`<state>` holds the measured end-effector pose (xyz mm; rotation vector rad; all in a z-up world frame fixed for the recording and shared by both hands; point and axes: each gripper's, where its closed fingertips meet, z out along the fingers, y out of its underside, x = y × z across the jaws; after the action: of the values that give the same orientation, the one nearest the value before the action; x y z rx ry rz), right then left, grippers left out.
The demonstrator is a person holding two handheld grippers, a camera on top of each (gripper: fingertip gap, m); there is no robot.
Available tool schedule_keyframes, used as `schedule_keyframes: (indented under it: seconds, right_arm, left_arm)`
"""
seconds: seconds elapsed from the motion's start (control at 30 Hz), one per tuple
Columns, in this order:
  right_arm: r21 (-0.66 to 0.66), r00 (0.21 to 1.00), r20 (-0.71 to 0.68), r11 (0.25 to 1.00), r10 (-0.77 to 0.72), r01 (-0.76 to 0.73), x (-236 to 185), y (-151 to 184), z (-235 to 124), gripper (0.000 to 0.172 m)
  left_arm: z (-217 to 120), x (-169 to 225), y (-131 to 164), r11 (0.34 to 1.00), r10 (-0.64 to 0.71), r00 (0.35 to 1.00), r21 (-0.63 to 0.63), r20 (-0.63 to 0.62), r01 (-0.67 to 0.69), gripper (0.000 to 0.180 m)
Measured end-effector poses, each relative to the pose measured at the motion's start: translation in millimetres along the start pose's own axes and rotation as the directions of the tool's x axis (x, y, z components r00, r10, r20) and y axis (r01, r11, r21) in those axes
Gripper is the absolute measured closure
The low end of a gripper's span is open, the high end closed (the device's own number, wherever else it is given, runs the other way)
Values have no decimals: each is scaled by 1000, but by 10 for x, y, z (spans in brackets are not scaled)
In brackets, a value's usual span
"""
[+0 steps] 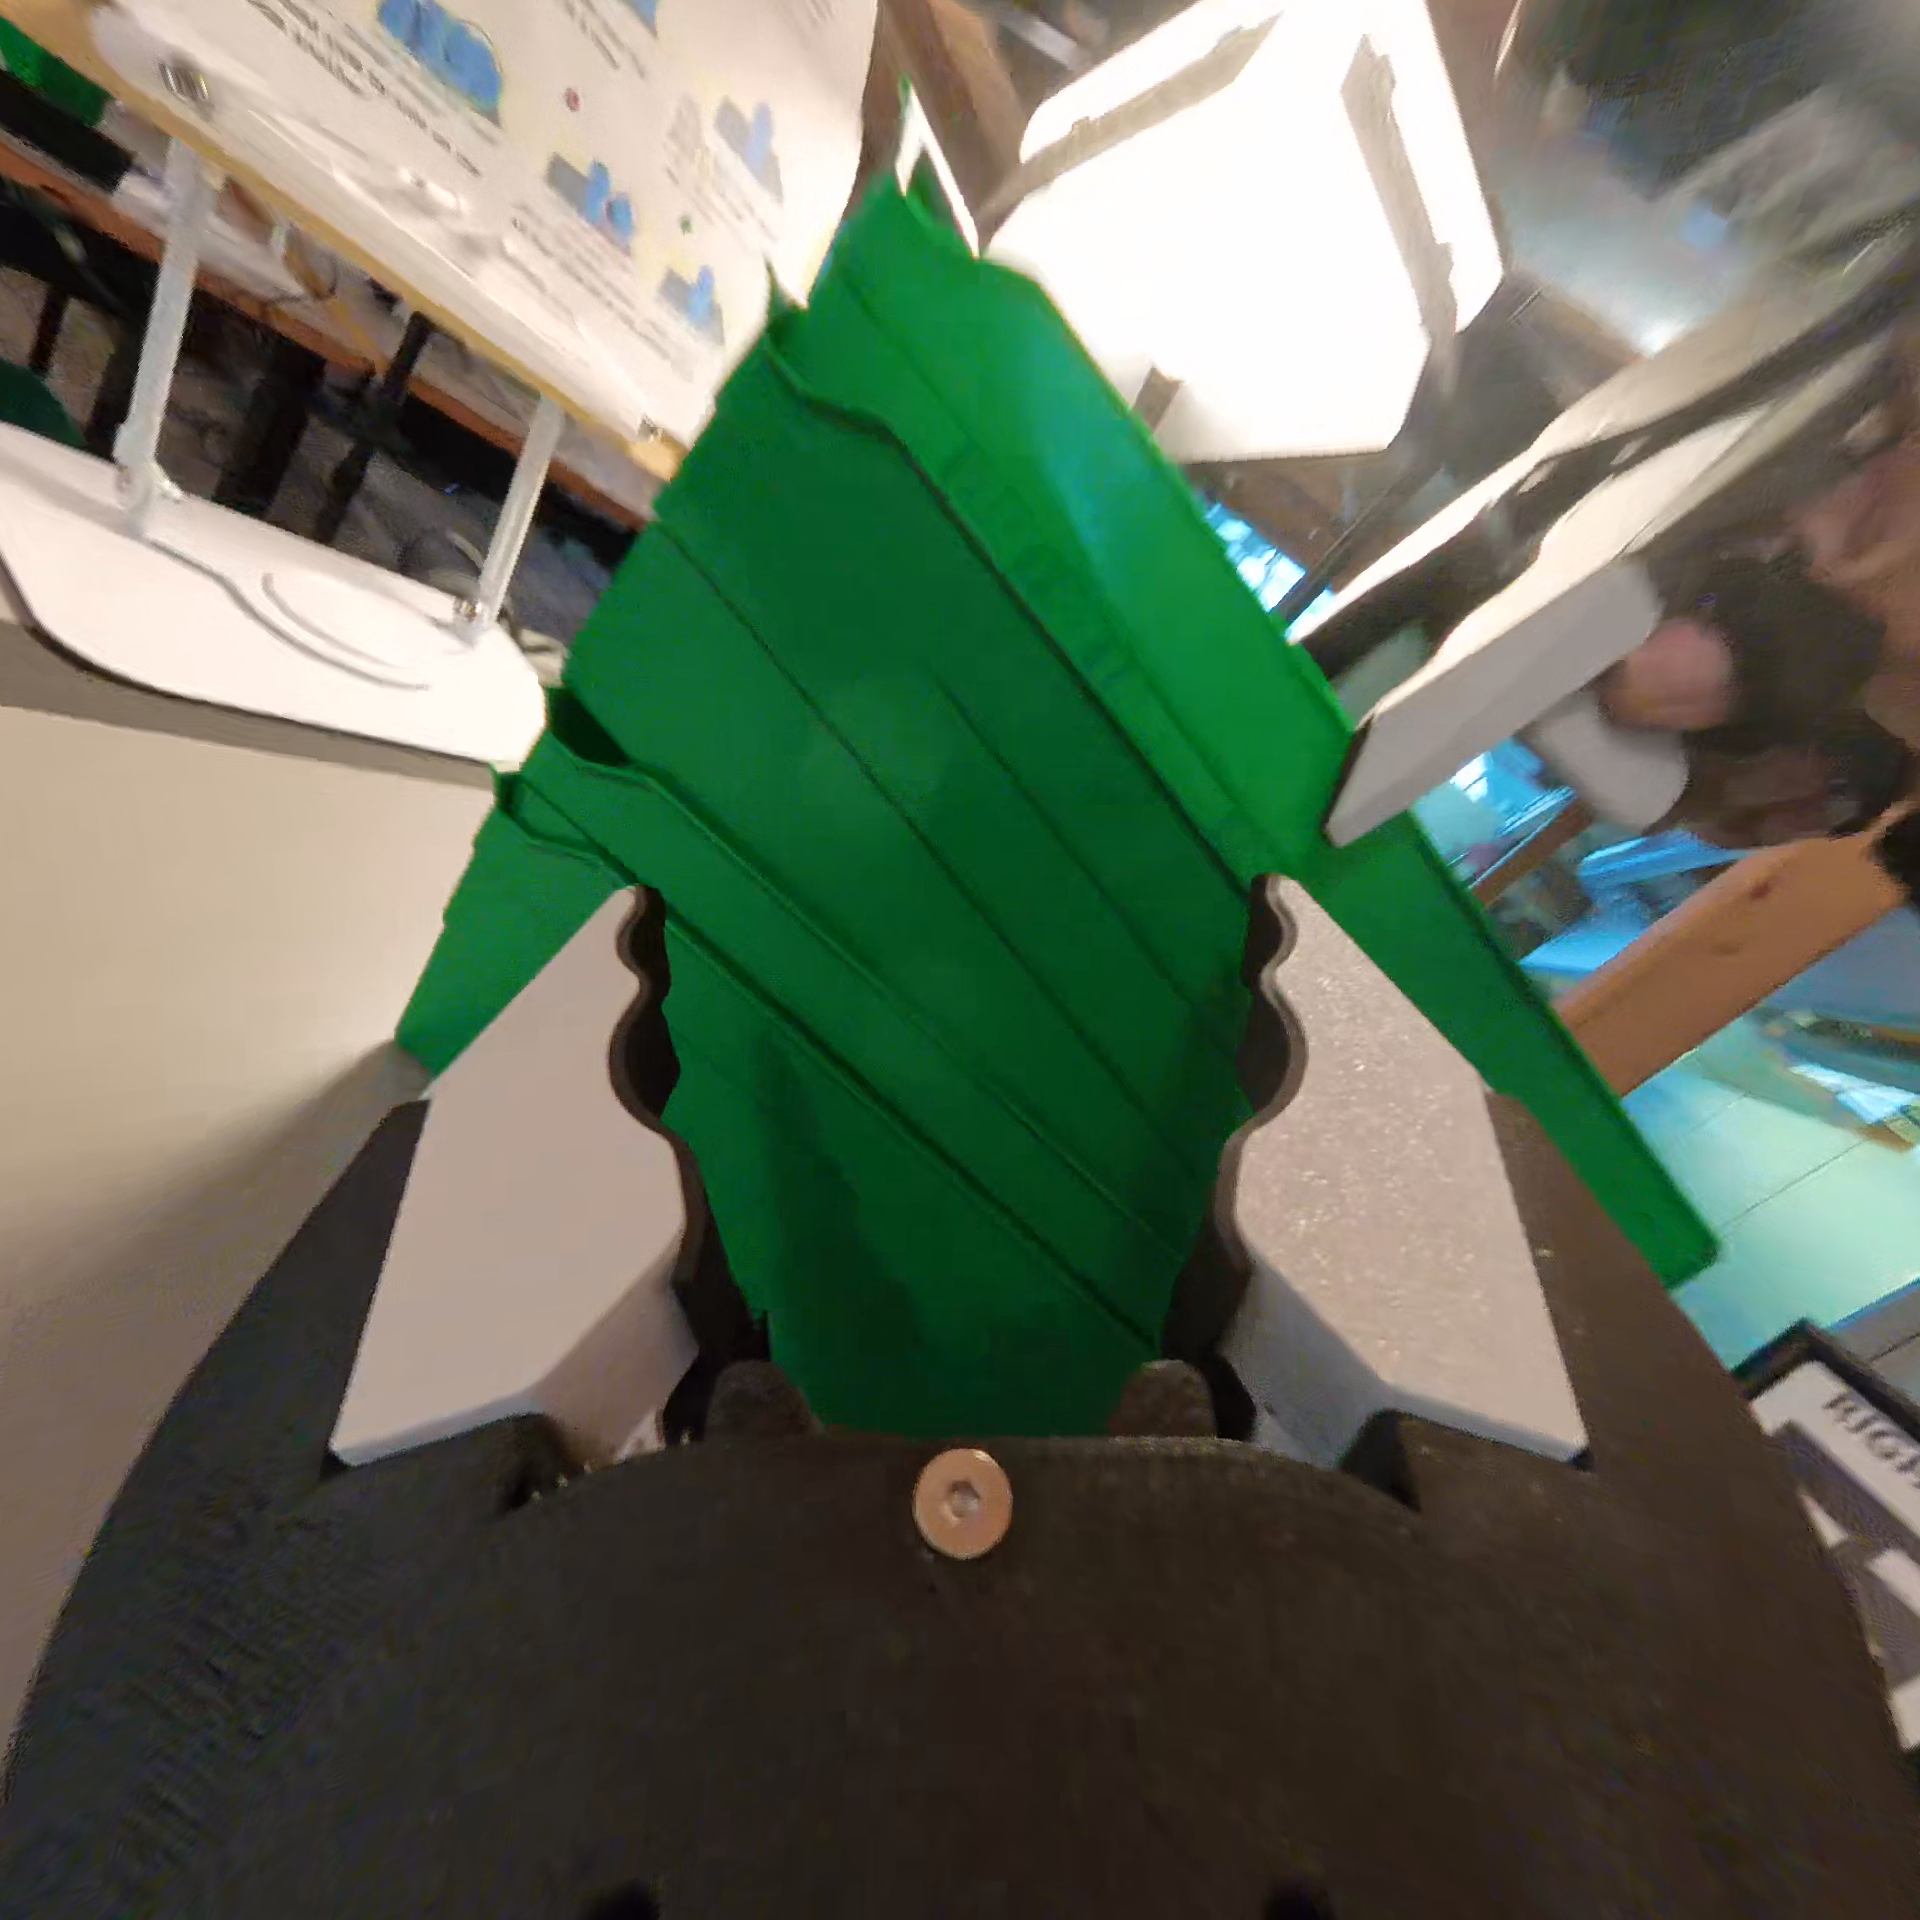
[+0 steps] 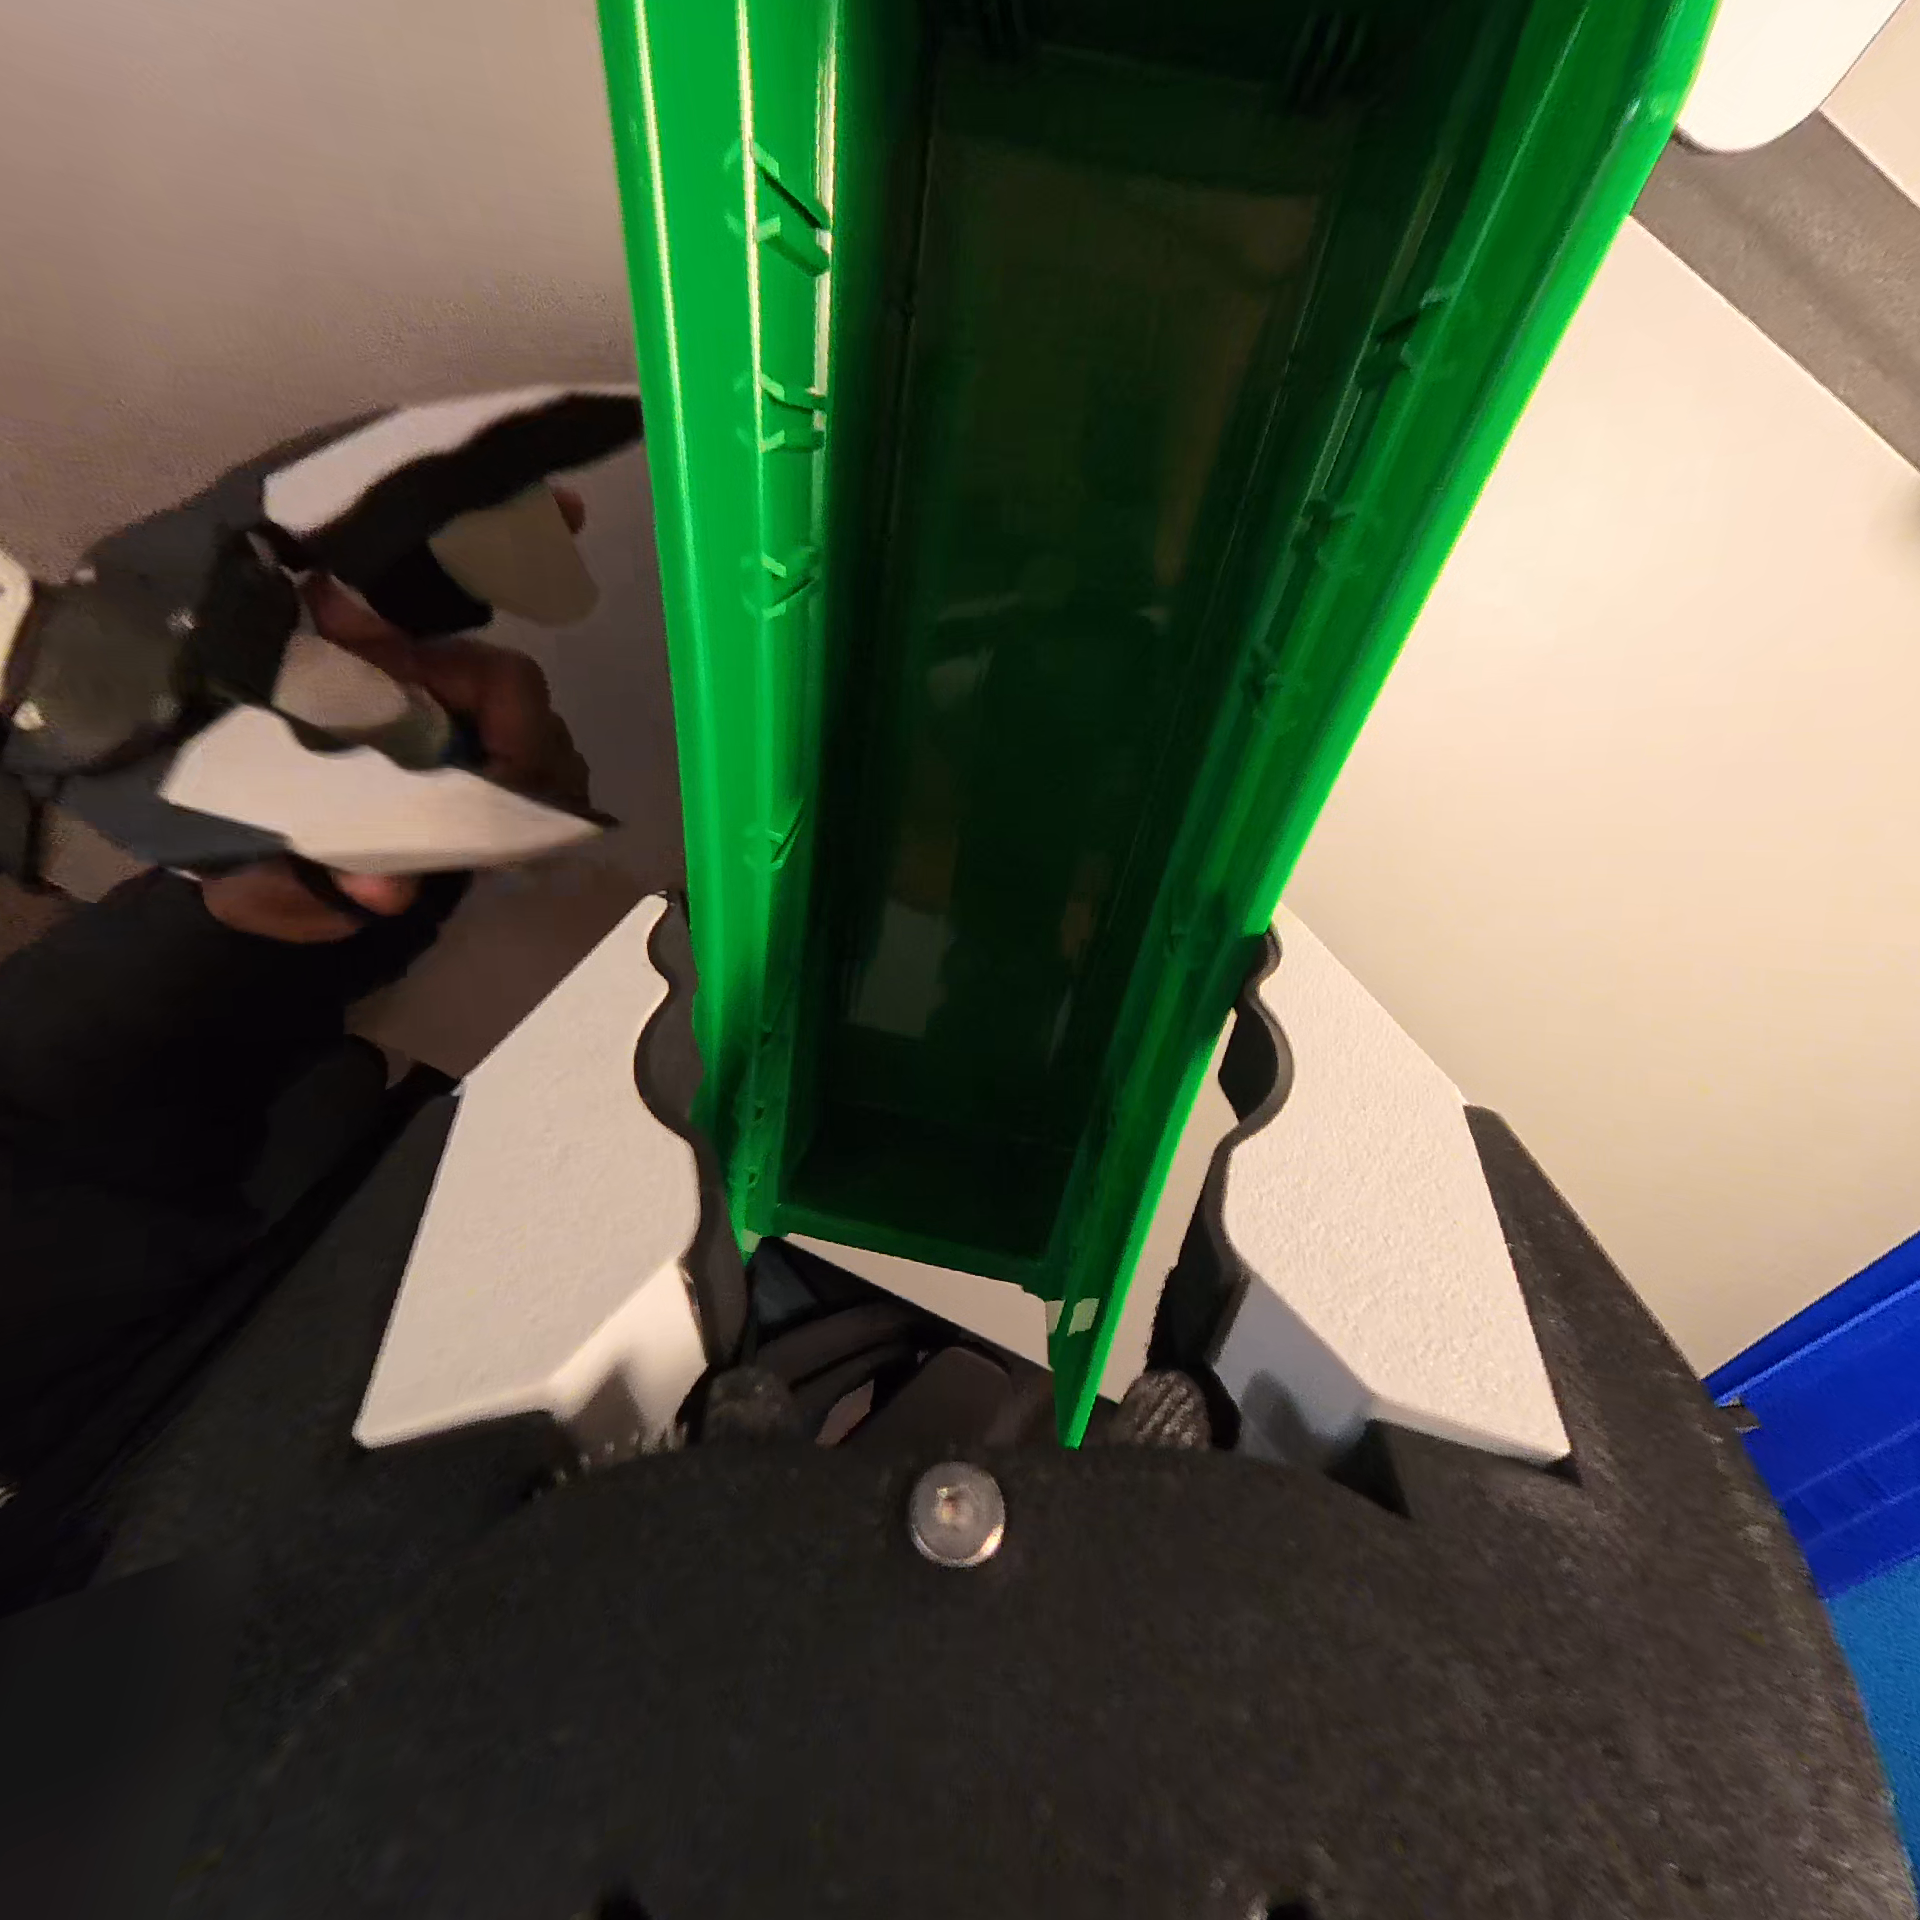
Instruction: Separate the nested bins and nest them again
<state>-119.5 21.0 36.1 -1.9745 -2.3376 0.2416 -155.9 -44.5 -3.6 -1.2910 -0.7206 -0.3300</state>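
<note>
Both claws (image 1: 951, 997) (image 2: 961, 1023) clamp green bins (image 1: 935, 727) (image 2: 1039, 623) above pale tabletop (image 2: 1558, 727).

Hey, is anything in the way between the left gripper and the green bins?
Nothing visible. The green bins already fill the space between the left gripper's fingers, while the right gripper clamps them across the rims.
</note>
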Motion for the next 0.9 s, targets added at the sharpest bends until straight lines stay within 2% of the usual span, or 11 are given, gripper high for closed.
schedule_keyframes:
  seconds: [0.1, 0.2, 0.33, 0.63, 0.9]
  right_arm:
    - [-2, 1000, -5, 1000, -10, 10, -14, -35, 10, 68]
    - [-12, 1000, -17, 1000, -22, 22, -15, -56, 13, 68]
    - [-13, 999, -13, 999, -38, 38, -40, -88, 15, 69]
    - [8, 999, -12, 999, -50, 51, -27, -119, -24, 73]
    - [42, 999, -9, 998, -53, 53, -42, -188, -262, 72]
  left_arm:
    - [127, 101, 144, 998, -37, 999, -44, -11, 37, 71]
    - [136, 175, 89, 995, -99, 994, -11, -53, 98, 71]
    - [193, 131, 130, 997, -73, 997, -36, 3, 73, 71]
    - [231, 24, 168, 990, -131, 991, -38, 35, 132, 57]
    - [221, 41, 120, 990, -142, 990, -12, 8, 142, 66]
